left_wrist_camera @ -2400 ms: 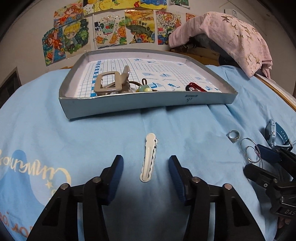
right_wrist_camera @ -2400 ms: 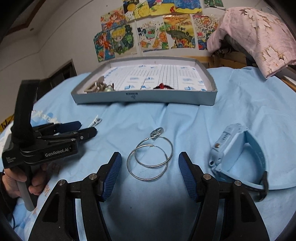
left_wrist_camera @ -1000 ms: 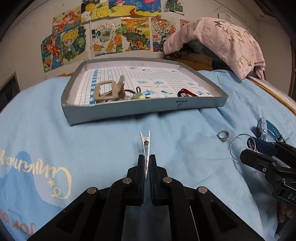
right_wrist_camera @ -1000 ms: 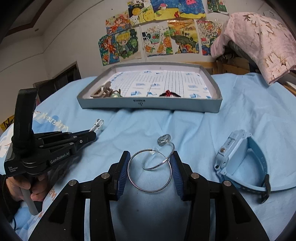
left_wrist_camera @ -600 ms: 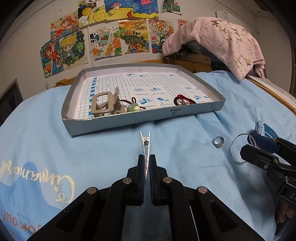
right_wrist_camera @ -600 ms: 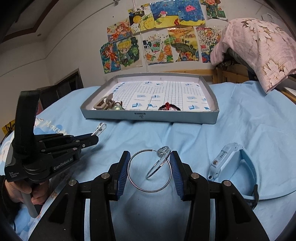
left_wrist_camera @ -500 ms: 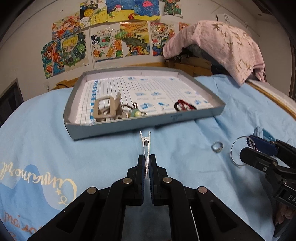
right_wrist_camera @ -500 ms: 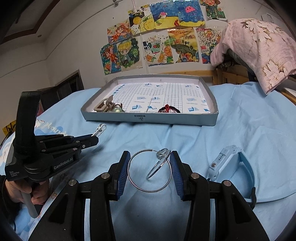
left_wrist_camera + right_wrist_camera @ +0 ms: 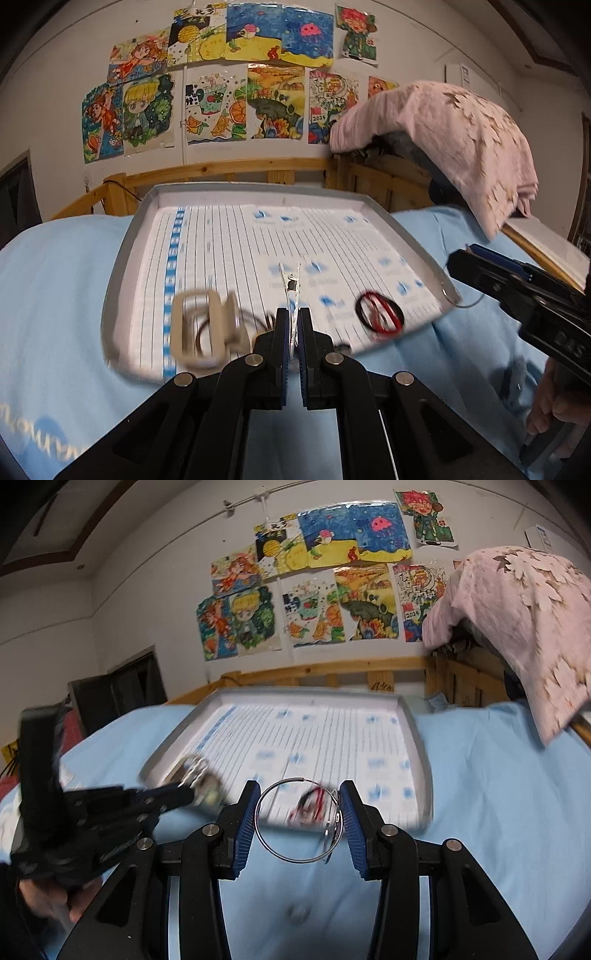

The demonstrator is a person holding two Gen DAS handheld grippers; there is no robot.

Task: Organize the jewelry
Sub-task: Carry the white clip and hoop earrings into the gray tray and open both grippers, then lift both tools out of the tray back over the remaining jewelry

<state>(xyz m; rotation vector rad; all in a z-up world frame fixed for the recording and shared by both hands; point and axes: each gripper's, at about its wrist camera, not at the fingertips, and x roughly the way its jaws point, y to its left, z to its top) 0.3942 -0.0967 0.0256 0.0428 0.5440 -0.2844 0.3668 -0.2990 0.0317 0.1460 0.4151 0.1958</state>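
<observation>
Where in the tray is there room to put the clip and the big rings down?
The tray is bare across its far half and down the middle, between the beige buckle near the left front and the red-and-black hair tie near the right front. The front left corner is crowded. The hair clip and hoop earrings hang over the front.

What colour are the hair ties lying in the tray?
The hair ties are red and black, clearest in the left wrist view, near the tray's right corner.

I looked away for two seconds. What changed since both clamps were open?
The left hand-held gripper closed on the hair clip, the right hand-held gripper on the hoop earrings; both lifted toward the tray. Tray contents stayed.
</observation>
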